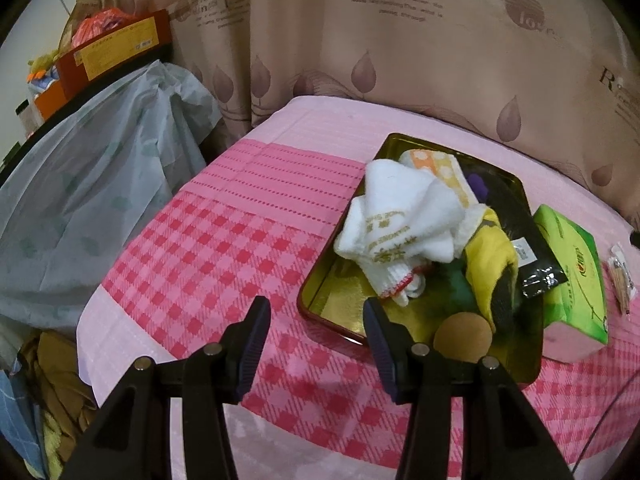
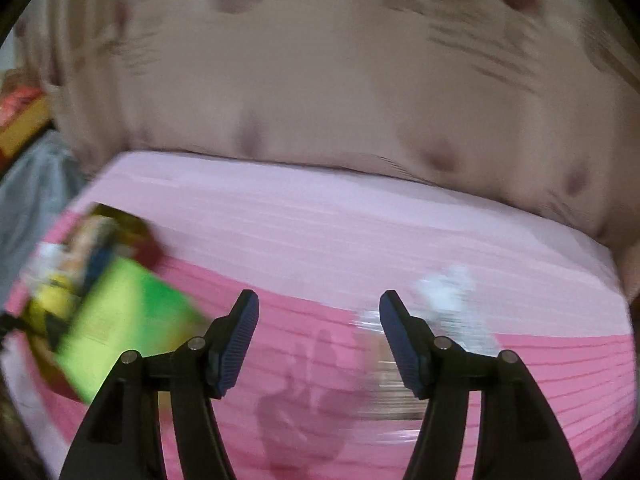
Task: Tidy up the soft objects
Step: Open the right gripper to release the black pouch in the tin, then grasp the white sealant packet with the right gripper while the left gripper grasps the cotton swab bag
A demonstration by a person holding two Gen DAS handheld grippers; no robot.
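Note:
A gold metal tray (image 1: 332,300) sits on the pink checked tablecloth (image 1: 208,248). In it lie white socks (image 1: 388,220), an orange dotted cloth (image 1: 436,164), a yellow glove (image 1: 490,252), a purple item (image 1: 478,184), a black packet (image 1: 536,256) and a brown round pad (image 1: 462,340). My left gripper (image 1: 316,320) is open and empty at the tray's near left corner. My right gripper (image 2: 318,312) is open and empty above the cloth; its view is blurred. The tray shows there at the left (image 2: 132,224).
A green tissue pack (image 1: 572,272) leans on the tray's right side, also in the right view (image 2: 120,320). A clear packet of toothpicks (image 1: 620,280) lies right of it, blurred in the right view (image 2: 440,304). A curtain (image 1: 400,60) hangs behind. A plastic-covered pile (image 1: 92,200) stands left.

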